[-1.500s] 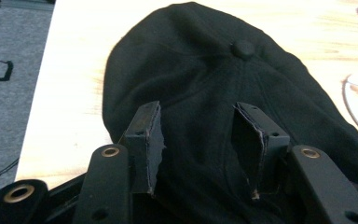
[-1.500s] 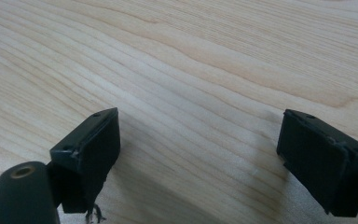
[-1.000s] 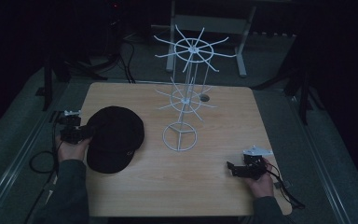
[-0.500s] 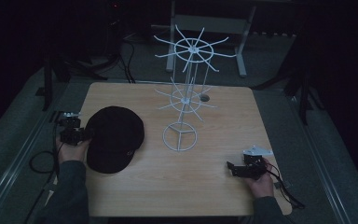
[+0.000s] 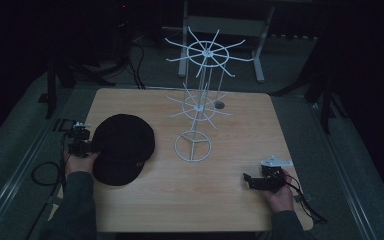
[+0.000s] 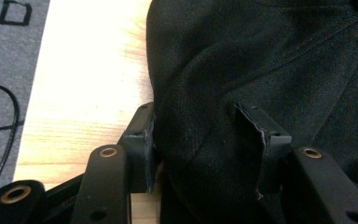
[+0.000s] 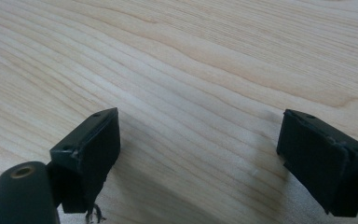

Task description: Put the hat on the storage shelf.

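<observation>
Wooden table (image 5: 220,200), white wire spinner rack (image 5: 200,107) standing mid-table; black cap (image 5: 122,152) lies flat just left of the rack's ring base. Left gripper (image 6: 205,140) at the cap's outer edge, jaws spread astride a fold of crown fabric and just been closing, pads not clearly biting yet — best to get well over the fold before pinching, or the cloth likely slips. Right gripper (image 7: 200,154) well right of the rack, jaws spread over bare wood.
</observation>
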Demonstrator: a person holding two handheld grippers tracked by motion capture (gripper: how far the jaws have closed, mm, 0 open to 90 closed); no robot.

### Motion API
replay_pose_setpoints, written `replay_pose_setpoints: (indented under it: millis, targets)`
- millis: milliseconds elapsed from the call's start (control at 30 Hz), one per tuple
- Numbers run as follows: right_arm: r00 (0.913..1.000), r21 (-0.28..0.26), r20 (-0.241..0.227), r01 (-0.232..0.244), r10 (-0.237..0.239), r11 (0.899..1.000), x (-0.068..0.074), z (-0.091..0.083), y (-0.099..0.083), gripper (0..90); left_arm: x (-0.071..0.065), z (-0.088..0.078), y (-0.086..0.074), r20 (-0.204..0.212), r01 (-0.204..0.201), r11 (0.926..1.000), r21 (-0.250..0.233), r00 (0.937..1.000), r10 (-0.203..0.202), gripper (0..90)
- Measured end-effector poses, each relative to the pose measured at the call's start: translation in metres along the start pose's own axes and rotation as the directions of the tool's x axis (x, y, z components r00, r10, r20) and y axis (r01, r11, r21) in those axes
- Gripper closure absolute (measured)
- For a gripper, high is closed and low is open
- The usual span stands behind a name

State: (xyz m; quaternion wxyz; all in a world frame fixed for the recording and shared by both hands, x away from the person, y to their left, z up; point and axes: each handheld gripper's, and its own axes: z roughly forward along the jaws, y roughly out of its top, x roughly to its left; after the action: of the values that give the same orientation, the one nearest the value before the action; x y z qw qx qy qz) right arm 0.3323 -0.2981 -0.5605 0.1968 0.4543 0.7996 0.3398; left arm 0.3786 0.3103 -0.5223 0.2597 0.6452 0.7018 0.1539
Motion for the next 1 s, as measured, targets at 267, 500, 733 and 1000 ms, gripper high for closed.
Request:
replay_pose_setpoints:
  millis: [267,500,733,1000]
  targets:
    - [1.0,0.0,0.0,0.0,0.0,1.0,0.0,0.0,0.0,13.2,-0.002,0.012,0.008,0.003,0.021,0.9981,0.057,0.9998,-0.022,53.1]
    - [1.0,0.0,0.0,0.002,-0.002,1.0,0.0,0.0,0.0,13.1,-0.002,0.015,0.01,0.005,0.028,0.9966,0.077,0.9996,-0.028,63.8]
    - [1.0,0.0,0.0,0.0,0.0,1.0,0.0,0.0,0.0,13.2,-0.003,0.012,0.012,-0.007,0.033,0.9972,0.067,0.9994,-0.033,73.0]
    - [1.0,-0.001,0.0,0.002,-0.002,1.0,0.0,0.0,0.0,13.1,0.001,0.005,0.012,0.069,0.081,0.9962,0.032,0.9942,-0.083,76.4]
